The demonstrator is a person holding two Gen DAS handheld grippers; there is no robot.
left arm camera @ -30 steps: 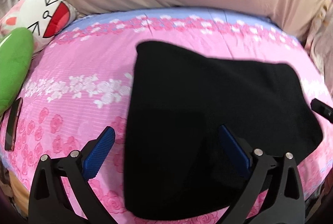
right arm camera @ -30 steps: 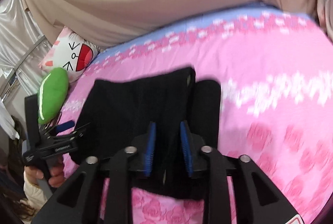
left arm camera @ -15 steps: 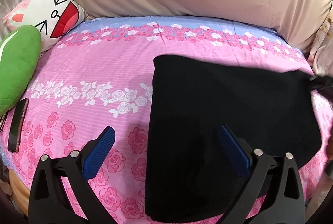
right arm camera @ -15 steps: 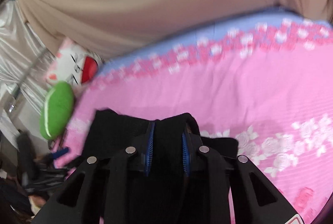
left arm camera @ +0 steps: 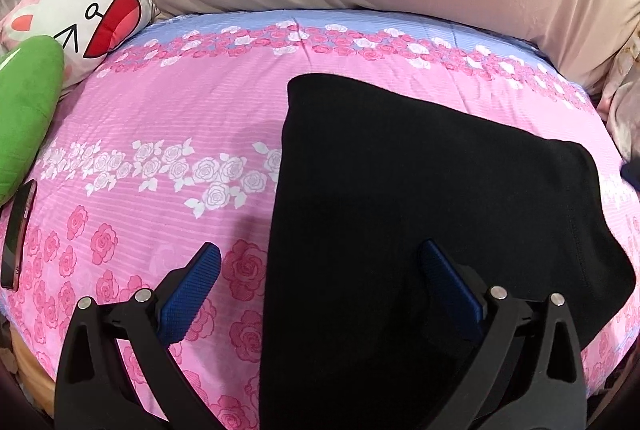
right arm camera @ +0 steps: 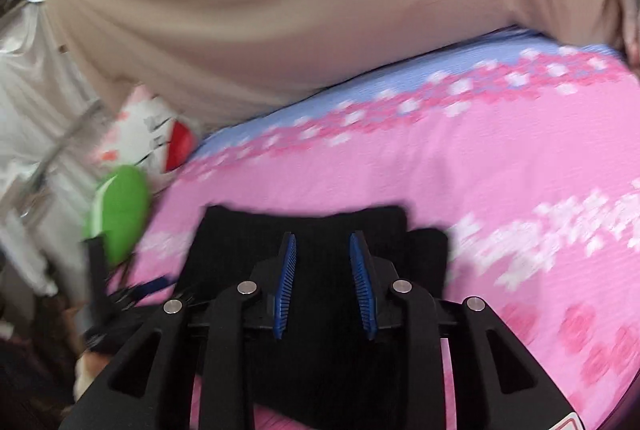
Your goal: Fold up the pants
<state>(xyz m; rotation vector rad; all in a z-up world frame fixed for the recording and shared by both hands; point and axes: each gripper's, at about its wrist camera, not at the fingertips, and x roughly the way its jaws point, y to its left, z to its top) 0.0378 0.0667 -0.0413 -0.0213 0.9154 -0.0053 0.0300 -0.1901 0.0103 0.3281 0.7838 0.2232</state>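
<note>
The black pants [left arm camera: 420, 198] lie folded into a compact block on the pink rose-print bed sheet [left arm camera: 160, 134], toward the right half of the bed, one fold edge running up the block's left side. The left gripper [left arm camera: 320, 290] hovers low over the near edge, jaws spread wide with nothing between them, one blue pad over the sheet and the other over the dark cloth.

Here's the change: a second ago the right gripper [right arm camera: 326, 282] was pinched close on a raised flap of fabric, and the block looked rumpled along its right side. Now its jaws have eased apart to a narrow gap, and the pants [right arm camera: 320, 230] sit flat beneath and beyond them. The view is smeared by motion, so whether any cloth is still caught between the pads, I cannot tell. It looks like a release just after laying the fold down.

Off to the left, the cat-face pillow [left arm camera: 80, 18], green cushion [left arm camera: 24, 110] and phone [left arm camera: 16, 230] sit well apart from the work.

By my reading the fold is nearly done; smoothing or one last fold may remain.
</note>
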